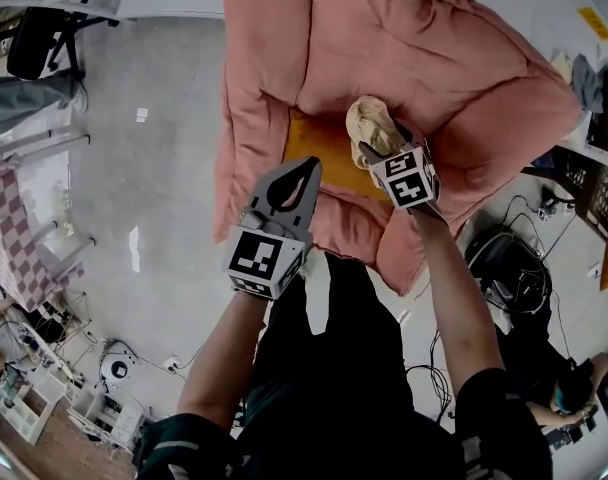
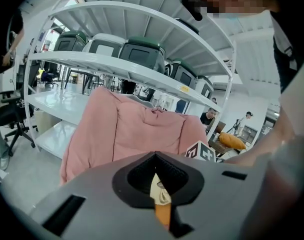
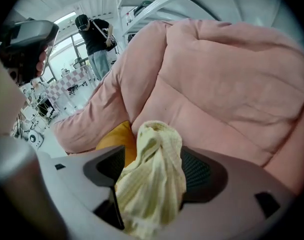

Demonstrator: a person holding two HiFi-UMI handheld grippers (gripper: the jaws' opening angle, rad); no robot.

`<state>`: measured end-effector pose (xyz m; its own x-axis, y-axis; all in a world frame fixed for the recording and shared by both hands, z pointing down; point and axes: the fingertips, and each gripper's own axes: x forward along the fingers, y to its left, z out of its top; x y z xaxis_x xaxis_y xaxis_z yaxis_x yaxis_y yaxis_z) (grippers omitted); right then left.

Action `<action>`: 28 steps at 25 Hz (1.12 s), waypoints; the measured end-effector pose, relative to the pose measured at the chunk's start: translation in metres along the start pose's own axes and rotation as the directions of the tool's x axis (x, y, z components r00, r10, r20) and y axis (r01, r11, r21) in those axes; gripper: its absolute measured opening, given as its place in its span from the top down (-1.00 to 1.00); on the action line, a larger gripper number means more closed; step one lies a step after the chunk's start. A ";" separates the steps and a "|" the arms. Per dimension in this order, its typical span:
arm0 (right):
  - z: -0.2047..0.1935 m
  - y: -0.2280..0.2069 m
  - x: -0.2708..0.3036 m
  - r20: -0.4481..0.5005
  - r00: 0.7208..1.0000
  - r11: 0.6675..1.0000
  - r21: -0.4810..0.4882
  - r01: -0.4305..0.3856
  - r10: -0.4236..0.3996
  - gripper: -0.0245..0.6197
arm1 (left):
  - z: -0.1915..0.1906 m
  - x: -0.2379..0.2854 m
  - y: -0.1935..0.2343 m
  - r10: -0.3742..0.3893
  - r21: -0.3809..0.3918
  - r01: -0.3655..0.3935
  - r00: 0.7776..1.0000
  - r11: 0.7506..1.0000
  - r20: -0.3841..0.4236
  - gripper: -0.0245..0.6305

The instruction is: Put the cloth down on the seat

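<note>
A crumpled pale yellow cloth [image 1: 372,123] sits between the jaws of my right gripper [image 1: 381,144], over the orange cushion [image 1: 319,143] on the seat of a big pink padded armchair [image 1: 384,38]. In the right gripper view the cloth [image 3: 152,179] bulges up between wide-spread jaws. The left pad stands clear of it, with the orange cushion [image 3: 117,141] showing in the gap, so my right gripper [image 3: 153,169] is open. My left gripper [image 1: 306,168] is shut and empty, just left of the seat's front edge. In the left gripper view it [image 2: 154,155] faces the pink armchair [image 2: 137,129].
White shelving [image 2: 142,74] with green-lidded crates stands behind the armchair. Cables [image 1: 514,268] lie on the floor to the right, a checkered table [image 1: 14,228] to the left, an office chair [image 1: 44,38] at far left. A person [image 3: 97,39] stands farther off.
</note>
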<state>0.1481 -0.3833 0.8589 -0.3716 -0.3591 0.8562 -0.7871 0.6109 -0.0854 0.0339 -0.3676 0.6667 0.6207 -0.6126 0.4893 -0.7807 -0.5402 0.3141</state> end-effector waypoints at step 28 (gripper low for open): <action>0.086 0.094 -0.280 0.433 0.876 0.963 0.244 0.111 -0.211 0.87 | 0.062 -0.148 -0.048 -0.027 0.011 0.026 0.999 1.000 0.044 0.91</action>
<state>0.1360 -0.2864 0.5673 -0.3727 -0.7490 0.5478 -0.9198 0.3761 -0.1115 -0.0167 -0.2868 0.5287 0.6439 -0.6229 0.4443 -0.7634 -0.5622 0.3180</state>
